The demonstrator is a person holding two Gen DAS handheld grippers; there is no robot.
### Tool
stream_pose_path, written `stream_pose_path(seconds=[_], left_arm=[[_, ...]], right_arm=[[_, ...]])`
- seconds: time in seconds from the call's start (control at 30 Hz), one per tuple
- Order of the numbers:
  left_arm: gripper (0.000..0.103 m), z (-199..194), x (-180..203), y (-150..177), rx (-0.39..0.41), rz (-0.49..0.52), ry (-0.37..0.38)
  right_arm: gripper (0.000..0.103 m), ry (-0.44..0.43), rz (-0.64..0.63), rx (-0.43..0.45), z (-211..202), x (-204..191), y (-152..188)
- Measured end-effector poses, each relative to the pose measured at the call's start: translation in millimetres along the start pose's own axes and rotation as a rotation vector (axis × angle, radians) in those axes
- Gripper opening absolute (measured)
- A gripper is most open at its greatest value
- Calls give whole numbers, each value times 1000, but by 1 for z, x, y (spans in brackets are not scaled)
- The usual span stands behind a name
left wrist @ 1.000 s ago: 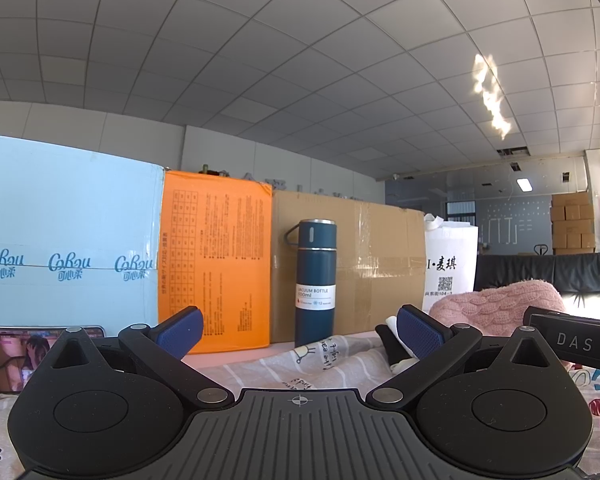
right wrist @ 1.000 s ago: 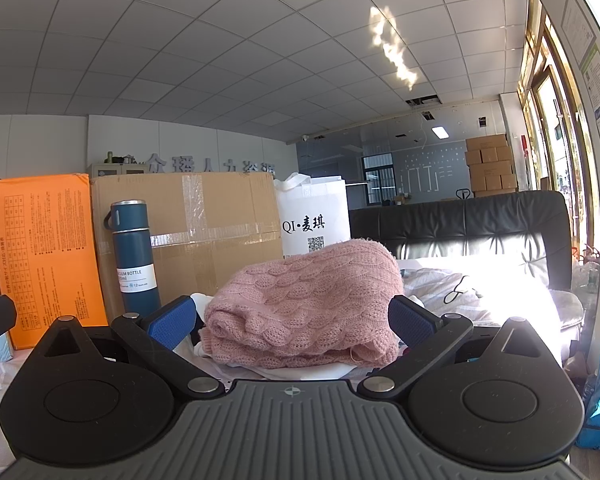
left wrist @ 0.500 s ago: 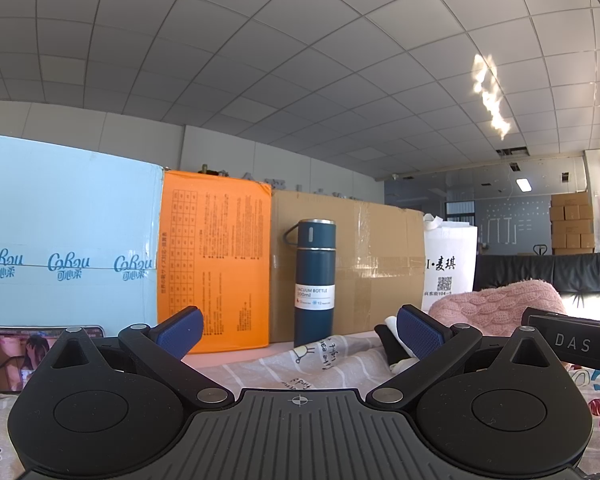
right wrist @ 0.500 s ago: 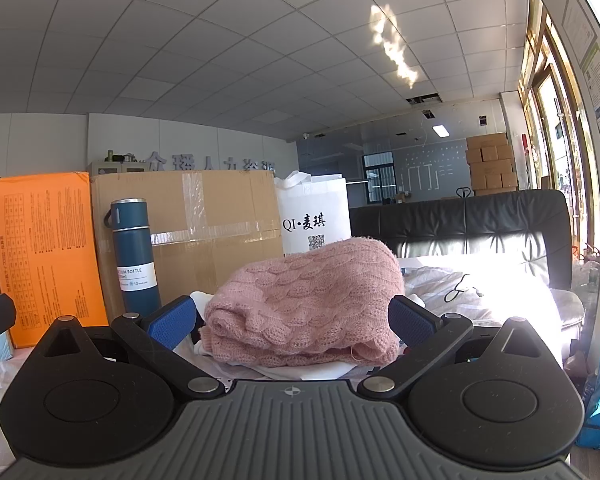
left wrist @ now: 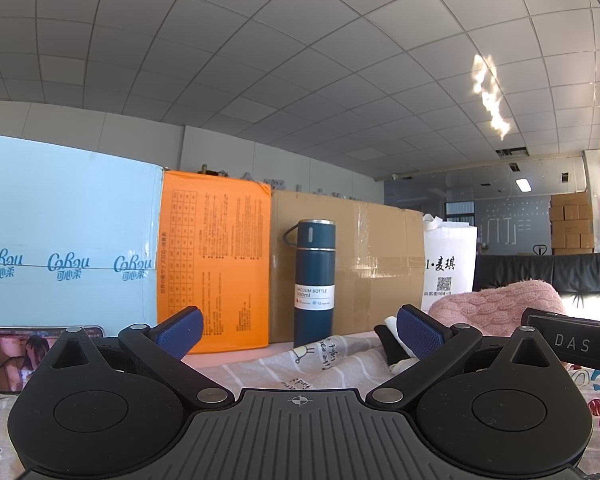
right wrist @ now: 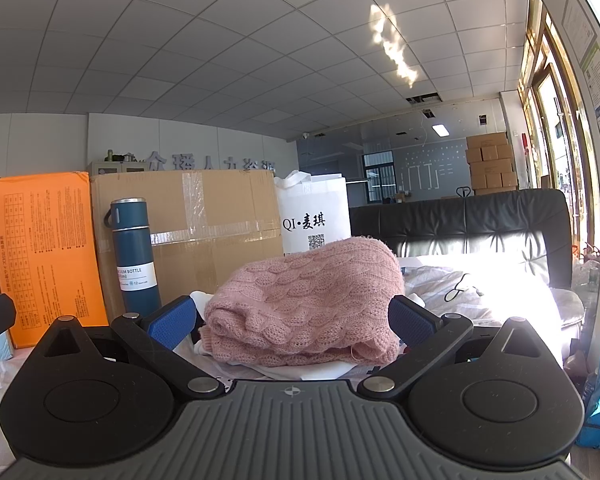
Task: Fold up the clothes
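A folded pink cable-knit sweater (right wrist: 308,304) lies on top of white folded clothes (right wrist: 300,370) straight ahead in the right wrist view. My right gripper (right wrist: 296,324) is open and empty, its blue pads on either side of the pile but short of it. The sweater also shows at the right in the left wrist view (left wrist: 500,306). My left gripper (left wrist: 300,330) is open and empty, low over a printed sheet (left wrist: 324,364). The right gripper's body (left wrist: 572,344) shows at the right edge.
A dark blue vacuum bottle (left wrist: 314,280) stands ahead. Behind it are a cardboard box (left wrist: 372,264), an orange box (left wrist: 216,264) and a light blue box (left wrist: 64,248). A white bag (right wrist: 316,216) is behind the sweater. A phone (left wrist: 8,356) leans at the left. A black sofa (right wrist: 480,228) is at the right.
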State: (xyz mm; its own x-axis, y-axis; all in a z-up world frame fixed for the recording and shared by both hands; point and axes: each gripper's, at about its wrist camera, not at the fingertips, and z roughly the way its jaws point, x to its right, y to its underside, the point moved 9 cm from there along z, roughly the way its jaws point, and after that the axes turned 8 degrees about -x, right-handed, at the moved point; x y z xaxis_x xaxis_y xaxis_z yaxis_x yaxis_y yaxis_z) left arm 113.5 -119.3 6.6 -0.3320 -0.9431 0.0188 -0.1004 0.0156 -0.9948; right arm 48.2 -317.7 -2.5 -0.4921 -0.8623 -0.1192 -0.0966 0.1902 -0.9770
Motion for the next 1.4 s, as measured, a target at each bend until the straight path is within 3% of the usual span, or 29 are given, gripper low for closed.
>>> stream_pose_path(seconds=[1.4], left_arm=[[103, -1, -1, 0, 2, -5, -5]], right_arm=[[103, -1, 0, -14, 2, 0, 1]])
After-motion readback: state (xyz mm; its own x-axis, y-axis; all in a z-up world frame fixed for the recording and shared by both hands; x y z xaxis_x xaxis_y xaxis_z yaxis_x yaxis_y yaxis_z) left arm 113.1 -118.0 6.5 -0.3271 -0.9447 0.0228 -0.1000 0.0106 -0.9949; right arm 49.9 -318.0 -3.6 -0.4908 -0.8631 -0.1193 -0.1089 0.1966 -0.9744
